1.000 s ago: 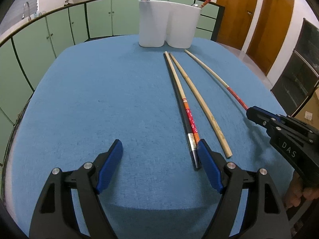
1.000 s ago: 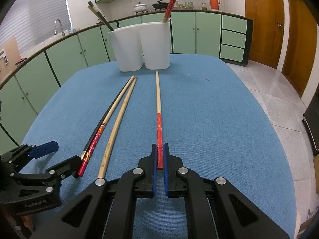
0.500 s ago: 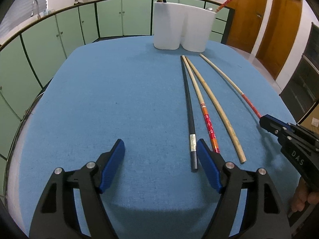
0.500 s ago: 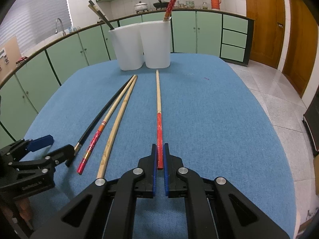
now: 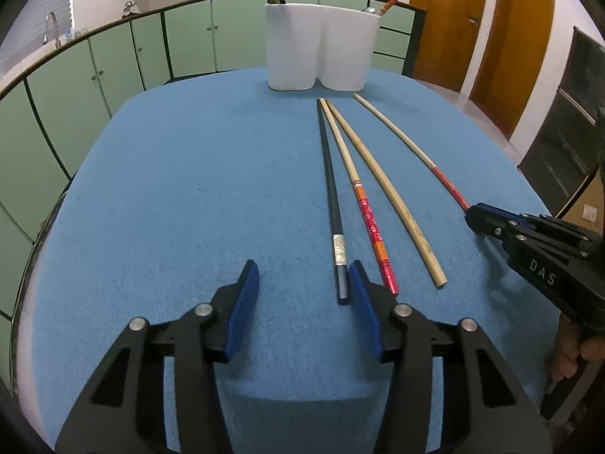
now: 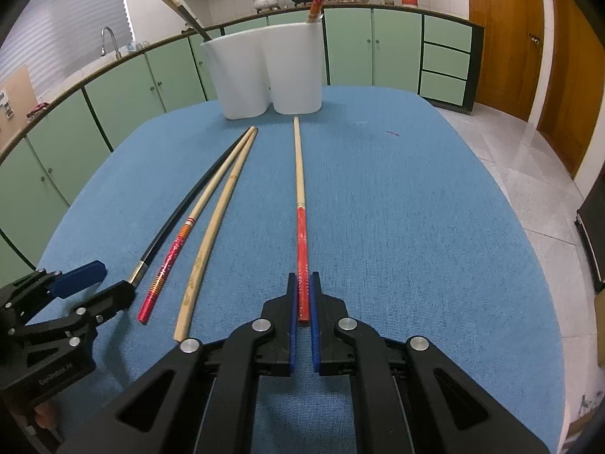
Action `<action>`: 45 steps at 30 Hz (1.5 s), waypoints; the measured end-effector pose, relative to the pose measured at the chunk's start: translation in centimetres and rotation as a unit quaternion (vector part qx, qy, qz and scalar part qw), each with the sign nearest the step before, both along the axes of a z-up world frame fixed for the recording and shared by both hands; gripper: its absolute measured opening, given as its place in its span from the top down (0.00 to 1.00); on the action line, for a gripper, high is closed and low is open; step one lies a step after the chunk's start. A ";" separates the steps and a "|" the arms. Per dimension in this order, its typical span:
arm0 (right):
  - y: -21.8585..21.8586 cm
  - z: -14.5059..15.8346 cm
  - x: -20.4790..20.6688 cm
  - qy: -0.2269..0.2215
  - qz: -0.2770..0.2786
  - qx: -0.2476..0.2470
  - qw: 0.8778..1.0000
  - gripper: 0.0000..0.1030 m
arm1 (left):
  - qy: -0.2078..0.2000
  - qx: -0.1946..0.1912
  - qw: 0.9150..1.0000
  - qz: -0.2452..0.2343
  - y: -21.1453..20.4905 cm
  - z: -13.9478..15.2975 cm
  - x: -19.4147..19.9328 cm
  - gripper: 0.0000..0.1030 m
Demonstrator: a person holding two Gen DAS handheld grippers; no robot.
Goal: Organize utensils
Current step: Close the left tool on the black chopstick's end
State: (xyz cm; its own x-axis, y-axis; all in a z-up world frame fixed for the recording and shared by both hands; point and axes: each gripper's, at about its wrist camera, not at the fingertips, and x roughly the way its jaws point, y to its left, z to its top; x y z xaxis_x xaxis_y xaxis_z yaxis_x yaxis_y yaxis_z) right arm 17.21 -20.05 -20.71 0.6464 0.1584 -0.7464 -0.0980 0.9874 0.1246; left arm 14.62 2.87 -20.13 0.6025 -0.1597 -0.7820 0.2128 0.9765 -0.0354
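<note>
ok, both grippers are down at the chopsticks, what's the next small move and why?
Probably lift the right gripper: it looks shut on the red-handled chopstick, which still lies flat on the blue table. Raising it starts the carry to the white holder. The left gripper is open beside the black chopstick.

Left gripper (image 5: pixel 302 283): bare blue cloth (image 5: pixel 189 189) ahead and to its left; black chopstick (image 5: pixel 332 204) just inside its right finger. Further right, patterned chopstick (image 5: pixel 363 204), plain chopstick (image 5: pixel 382 185), then right gripper (image 5: pixel 472 215). White holder (image 5: pixel 321 49) blocks far ahead.
</note>
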 end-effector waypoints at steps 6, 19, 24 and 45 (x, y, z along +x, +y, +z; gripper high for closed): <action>-0.1 0.0 0.0 0.000 0.000 0.002 1.000 0.94 | -0.003 -0.003 1.000 -0.008 -0.1 0.0 -0.8 0.55; -0.3 -0.1 0.0 0.001 -0.001 0.009 1.000 0.94 | -0.008 -0.007 1.000 -0.013 -0.5 -0.1 -0.8 0.68; -0.3 -0.1 -0.1 0.001 -0.001 0.009 1.000 0.94 | -0.007 -0.010 1.000 -0.013 -0.6 -0.1 -0.7 0.71; -1.1 -0.1 -0.5 0.000 0.014 0.033 0.999 0.83 | -0.005 -0.005 1.000 -0.003 -1.7 -0.2 0.0 0.94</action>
